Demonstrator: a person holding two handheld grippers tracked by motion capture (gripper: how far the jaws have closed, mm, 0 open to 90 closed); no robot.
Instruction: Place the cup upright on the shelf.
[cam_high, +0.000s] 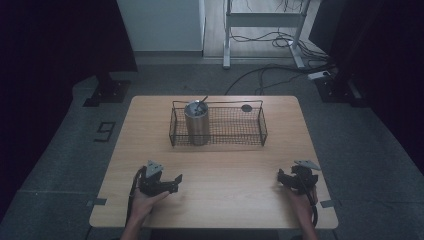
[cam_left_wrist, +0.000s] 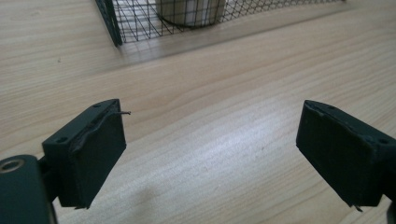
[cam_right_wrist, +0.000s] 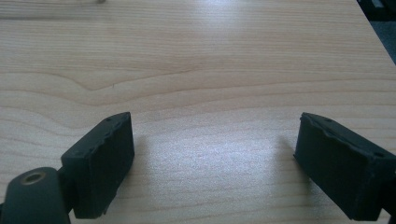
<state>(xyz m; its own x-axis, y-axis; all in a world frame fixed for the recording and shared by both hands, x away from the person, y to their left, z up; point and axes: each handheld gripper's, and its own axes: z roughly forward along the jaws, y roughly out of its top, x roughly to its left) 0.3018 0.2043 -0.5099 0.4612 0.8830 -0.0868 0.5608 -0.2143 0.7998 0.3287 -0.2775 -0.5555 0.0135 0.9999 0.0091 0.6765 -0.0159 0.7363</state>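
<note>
Cup (cam_high: 197, 123): stood in basket (cam_high: 260, 124) near tabletop (cam_high: 225, 170) far edge, well apart from both grippers' wide-spread, empty fingers (cam_left_wrist: 93, 154). Lid (cam_high: 246, 108) seen from above.

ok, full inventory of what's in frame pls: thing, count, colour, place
wire basket: 1, black mesh, far middle of the table
metal cup: 1, silver, upright in the basket's left part, a dark utensil handle sticking out of its top
small round thing: 1, dark, at the basket's back right; too small to identify
table: 1, light wood
cables: several, dark, on the floor beyond the table
left gripper: 1, black, near left of the table, jaws open, holding nothing
right gripper: 1, black, near right, jaws open, holding nothing
hands: 2, one on each gripper
</note>
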